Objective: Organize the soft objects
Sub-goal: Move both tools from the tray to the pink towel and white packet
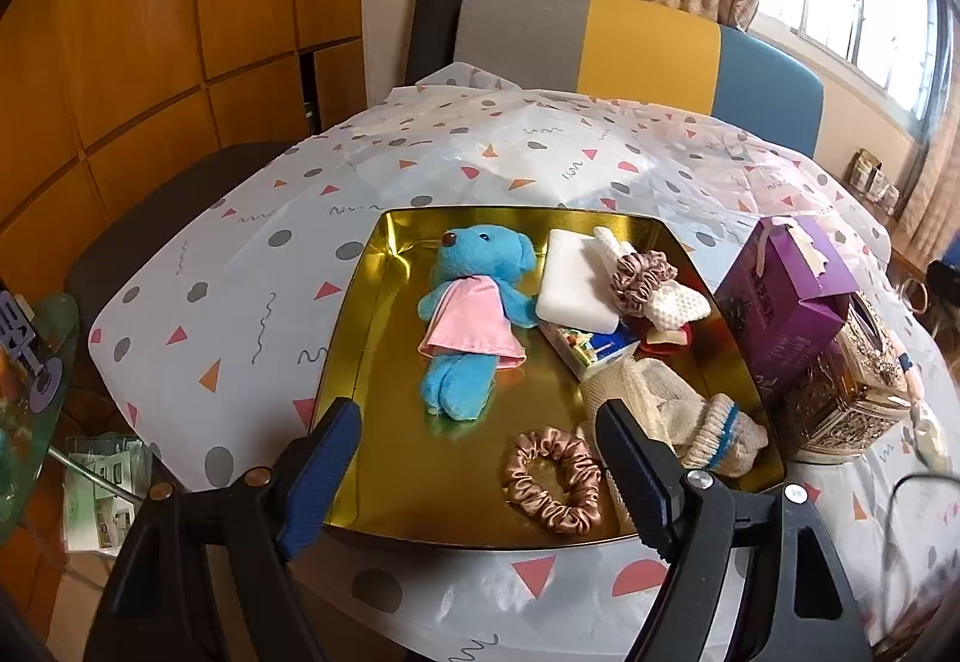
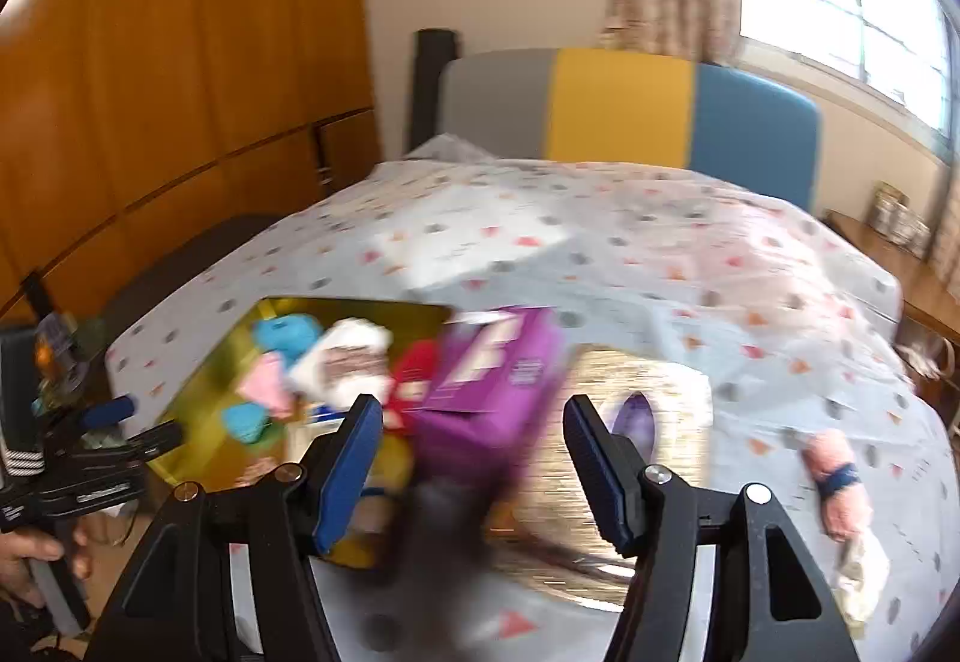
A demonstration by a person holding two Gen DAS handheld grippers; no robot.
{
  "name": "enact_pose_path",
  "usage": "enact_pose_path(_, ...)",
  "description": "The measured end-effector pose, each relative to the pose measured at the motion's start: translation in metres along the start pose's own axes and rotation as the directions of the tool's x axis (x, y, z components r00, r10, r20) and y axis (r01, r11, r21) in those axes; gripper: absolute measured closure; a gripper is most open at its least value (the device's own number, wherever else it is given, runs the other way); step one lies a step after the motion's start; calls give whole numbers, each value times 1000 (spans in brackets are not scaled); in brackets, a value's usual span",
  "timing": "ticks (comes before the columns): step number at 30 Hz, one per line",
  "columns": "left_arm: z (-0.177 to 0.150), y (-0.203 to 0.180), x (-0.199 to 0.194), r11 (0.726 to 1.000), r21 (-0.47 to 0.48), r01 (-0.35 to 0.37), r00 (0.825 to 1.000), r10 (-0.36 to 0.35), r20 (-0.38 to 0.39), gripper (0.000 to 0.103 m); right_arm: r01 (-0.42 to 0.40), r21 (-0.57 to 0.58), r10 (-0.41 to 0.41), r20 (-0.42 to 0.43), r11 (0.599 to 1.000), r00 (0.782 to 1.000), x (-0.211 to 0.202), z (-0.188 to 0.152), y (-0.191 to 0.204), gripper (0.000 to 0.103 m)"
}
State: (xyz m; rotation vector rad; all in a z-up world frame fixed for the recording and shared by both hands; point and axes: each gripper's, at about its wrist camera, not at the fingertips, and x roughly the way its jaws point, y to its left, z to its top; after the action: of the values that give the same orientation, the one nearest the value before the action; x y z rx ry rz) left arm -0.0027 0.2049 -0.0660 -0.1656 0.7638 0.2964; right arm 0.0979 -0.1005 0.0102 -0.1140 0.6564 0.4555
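Note:
A gold tray (image 1: 360, 338) on the table holds soft things: a blue teddy bear in a pink dress (image 1: 468, 314), a white foam pad (image 1: 573, 281), a mauve scrunchie (image 1: 642, 278), a bronze scrunchie (image 1: 555, 479), a cream knitted sock (image 1: 672, 410) and a small printed packet (image 1: 597, 350). My left gripper (image 1: 480, 458) is open and empty above the tray's near edge. My right gripper (image 2: 474, 446) is open and empty above a purple box (image 2: 498, 386); this view is blurred. The left gripper also shows at the left of the right wrist view (image 2: 132, 428).
The purple box (image 1: 786, 308) leans on an ornate gold tissue box (image 1: 864, 392) right of the tray. A pink soft item with a blue band (image 2: 837, 476) lies on the tablecloth at the right. A grey, yellow and blue chair back (image 1: 630, 44) stands behind the table.

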Motion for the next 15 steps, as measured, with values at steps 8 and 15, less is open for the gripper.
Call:
enact_pose_path(8, 3, -12, -3, 999, 34, 4, 1000, -4, -1, 21, 260, 205, -259, -34, 943, 965, -10, -16, -123, 40)
enact_pose_path(15, 5, -26, -8, 997, 71, 6, 1000, -7, 3, 20, 499, 355, -474, -160, 791, 866, -9, -58, -232, 40)
